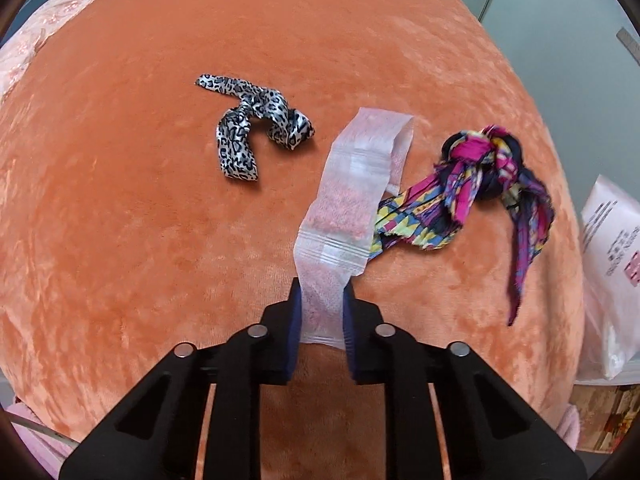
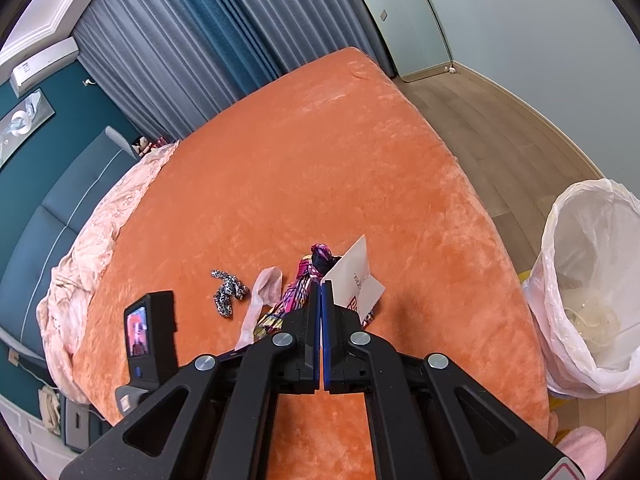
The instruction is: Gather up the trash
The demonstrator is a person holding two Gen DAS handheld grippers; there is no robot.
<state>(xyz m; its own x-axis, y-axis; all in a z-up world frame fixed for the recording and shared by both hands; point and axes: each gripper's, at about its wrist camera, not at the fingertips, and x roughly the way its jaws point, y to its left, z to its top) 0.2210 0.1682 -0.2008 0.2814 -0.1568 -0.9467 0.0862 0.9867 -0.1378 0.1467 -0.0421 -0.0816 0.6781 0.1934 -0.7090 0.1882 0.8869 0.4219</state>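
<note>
My left gripper is shut on a clear zip bag that stretches away over the orange bedspread. The bag also shows in the right wrist view. My right gripper is shut on a white printed plastic packet, held above the bed; the same packet shows at the right edge of the left wrist view. A leopard-print fabric strip and a knotted multicoloured scarf lie on the bed.
A bin lined with a white plastic bag stands on the wooden floor right of the bed. A pink quilt lies along the bed's left side. The left gripper's body with its small screen is at lower left.
</note>
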